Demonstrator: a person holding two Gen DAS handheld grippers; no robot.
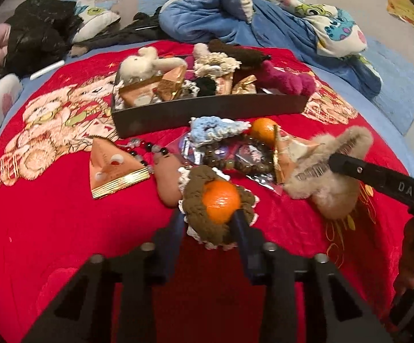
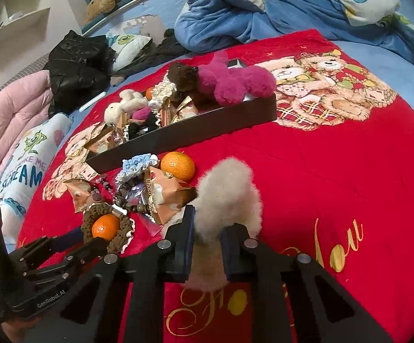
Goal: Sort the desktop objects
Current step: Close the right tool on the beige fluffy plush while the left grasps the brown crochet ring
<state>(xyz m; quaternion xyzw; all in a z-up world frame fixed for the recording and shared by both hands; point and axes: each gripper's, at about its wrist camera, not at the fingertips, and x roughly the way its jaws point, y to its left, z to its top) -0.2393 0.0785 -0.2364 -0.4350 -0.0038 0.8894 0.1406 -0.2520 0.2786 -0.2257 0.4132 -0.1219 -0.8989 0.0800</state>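
Note:
My left gripper (image 1: 207, 223) is shut on a brown crocheted scrunchie (image 1: 204, 217) that has an orange (image 1: 220, 201) resting on it; both show in the right wrist view, scrunchie (image 2: 122, 228) and orange (image 2: 105, 226). My right gripper (image 2: 207, 228) is shut on a beige furry hair clip (image 2: 227, 197), which also shows in the left wrist view (image 1: 330, 168). A dark tray (image 1: 207, 114) behind holds plush toys, scrunchies and wrapped sweets. A second orange (image 1: 264, 131), a blue scrunchie (image 1: 215, 130), bead bracelets (image 1: 235, 160) and a triangular packet (image 1: 115, 168) lie on the red blanket (image 1: 49, 228).
A magenta furry clip (image 2: 235, 81) lies across the tray's (image 2: 184, 134) far end. Blue bedding (image 1: 221, 8), a black jacket (image 1: 38, 31) and pillows surround the red blanket. A white pen (image 1: 47, 70) lies at the far left.

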